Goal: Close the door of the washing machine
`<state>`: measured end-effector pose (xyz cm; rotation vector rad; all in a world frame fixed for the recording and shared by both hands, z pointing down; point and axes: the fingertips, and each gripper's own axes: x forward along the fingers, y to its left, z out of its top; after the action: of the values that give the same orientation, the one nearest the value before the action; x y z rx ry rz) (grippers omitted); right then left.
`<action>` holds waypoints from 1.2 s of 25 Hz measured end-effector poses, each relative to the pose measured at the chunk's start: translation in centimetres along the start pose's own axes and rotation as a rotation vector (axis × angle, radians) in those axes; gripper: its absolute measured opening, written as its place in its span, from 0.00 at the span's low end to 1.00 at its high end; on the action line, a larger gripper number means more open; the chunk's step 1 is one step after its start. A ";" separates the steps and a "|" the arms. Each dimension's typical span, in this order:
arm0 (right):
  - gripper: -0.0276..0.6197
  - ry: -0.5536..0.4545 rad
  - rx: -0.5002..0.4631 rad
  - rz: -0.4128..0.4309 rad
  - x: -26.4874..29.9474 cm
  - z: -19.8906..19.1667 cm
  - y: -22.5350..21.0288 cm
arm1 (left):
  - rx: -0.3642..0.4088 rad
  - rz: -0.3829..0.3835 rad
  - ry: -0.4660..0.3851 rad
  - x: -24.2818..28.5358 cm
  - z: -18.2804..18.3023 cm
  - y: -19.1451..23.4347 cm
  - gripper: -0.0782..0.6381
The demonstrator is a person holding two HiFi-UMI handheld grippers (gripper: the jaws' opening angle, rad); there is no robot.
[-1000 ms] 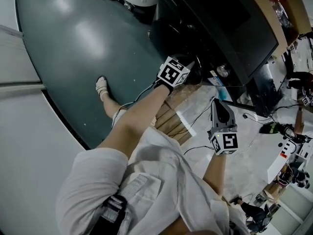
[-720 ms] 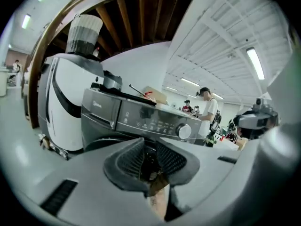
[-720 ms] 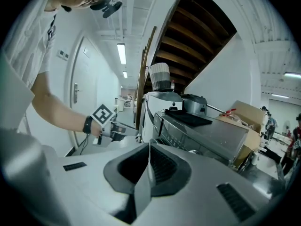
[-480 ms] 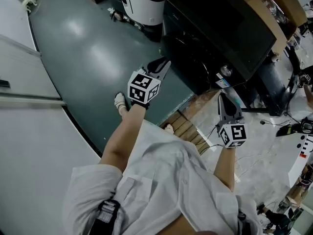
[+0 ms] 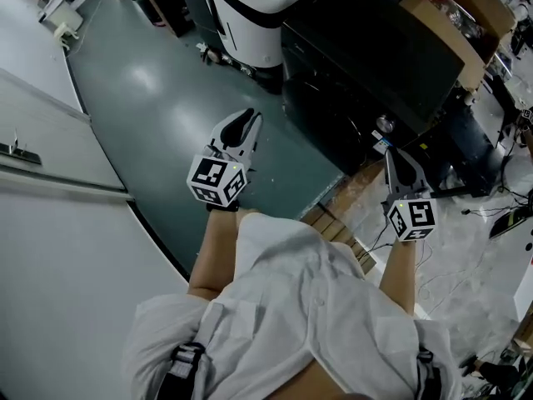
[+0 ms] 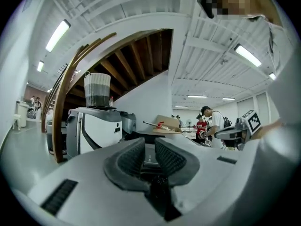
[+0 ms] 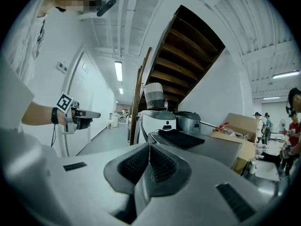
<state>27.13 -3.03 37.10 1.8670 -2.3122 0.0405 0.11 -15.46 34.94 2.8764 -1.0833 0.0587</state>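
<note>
The fingers of the left gripper point away from the person in the head view. A second ago this gripper was low down, right up against the front of the washing machine (the big dark box, I think). Now it has come up and away. It hangs over the green floor, well off from the machine's front. The right gripper has gone up a little too and sits near the machine's front corner. The front is very dark from up here, so I cannot see the door itself.

In the left gripper view, its fingers stand a little bit apart, with only air in the gap. The top of the washing machine is just behind them, and a white machine stands beside it.

In the right gripper view, its fingers are pressed together, with nothing caught between them. The washing machine is straight ahead, with a black cloth lying on its top.

Both grippers are off the washing machine now. So the push looks done, and the door is most likely closed.
</note>
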 end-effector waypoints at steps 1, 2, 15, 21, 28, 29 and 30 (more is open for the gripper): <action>0.09 -0.014 0.005 -0.004 -0.2 0.4 -0.2 | 0.008 0.002 -0.015 -0.5 0.6 -0.2 0.21; 0.09 -0.027 0.012 -0.008 -0.5 0.8 -0.3 | 0.011 0.003 -0.029 -0.9 1.1 -0.4 0.21; 0.08 -0.092 0.016 -0.024 -2.5 3.1 -1.6 | 0.035 -0.001 -0.047 -3.4 3.1 -1.9 0.21; 0.08 -0.087 0.009 -0.014 -2.4 2.8 -1.6 | 0.018 -0.006 -0.046 -3.8 2.6 -2.4 0.21; 0.08 -0.083 -0.007 -0.002 -2.0 2.7 -1.8 | 0.001 0.010 -0.048 -4.1 2.2 -2.7 0.21; 0.08 -0.082 -0.007 -0.001 -2.0 2.7 -1.9 | -0.001 0.012 -0.047 -4.1 2.1 -2.7 0.21; 0.08 -0.083 -0.006 0.000 -2.0 2.7 -2.0 | -0.003 0.012 -0.046 -4.1 2.1 -2.8 0.21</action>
<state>29.21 -1.92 34.00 1.9006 -2.3633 -0.0442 -1.09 -10.87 32.44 2.8824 -1.1080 -0.0090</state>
